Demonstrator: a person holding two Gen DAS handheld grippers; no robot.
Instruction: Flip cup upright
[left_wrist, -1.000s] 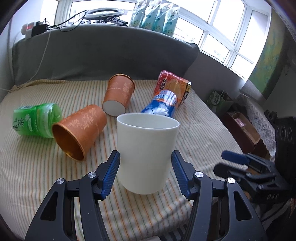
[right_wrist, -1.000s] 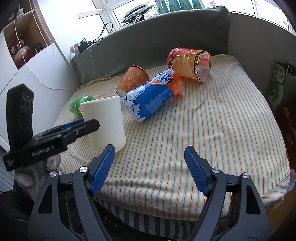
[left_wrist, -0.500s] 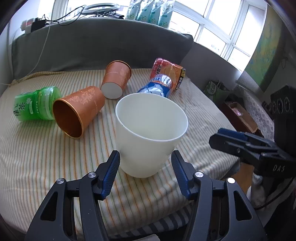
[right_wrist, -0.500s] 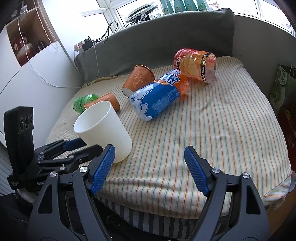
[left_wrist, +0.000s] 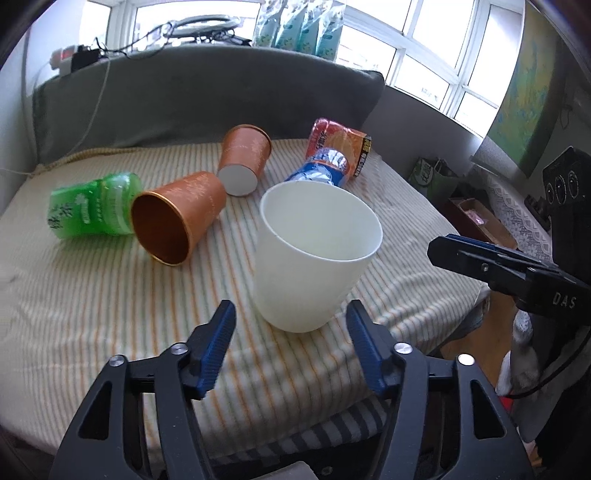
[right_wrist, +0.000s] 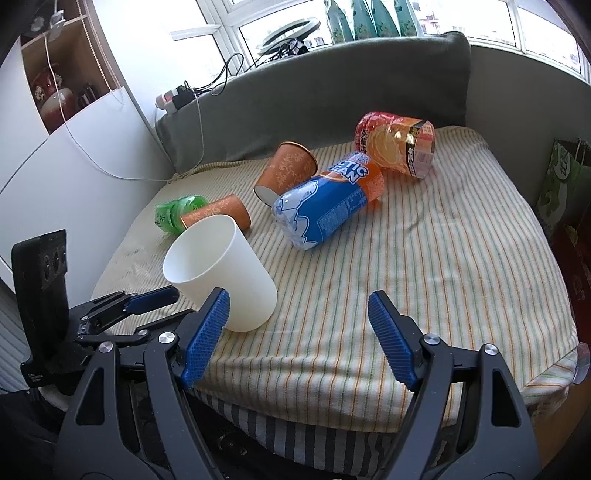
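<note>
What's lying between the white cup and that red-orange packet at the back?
In the right wrist view, a blue bottle lies on its side between the white cup and the red-orange packet, on the striped cloth.

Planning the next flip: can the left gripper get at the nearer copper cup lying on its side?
Probably yes. The left gripper is open and empty, and the copper cup lies ahead to its left with bare striped cloth between. The white cup sits right of that path.
</note>
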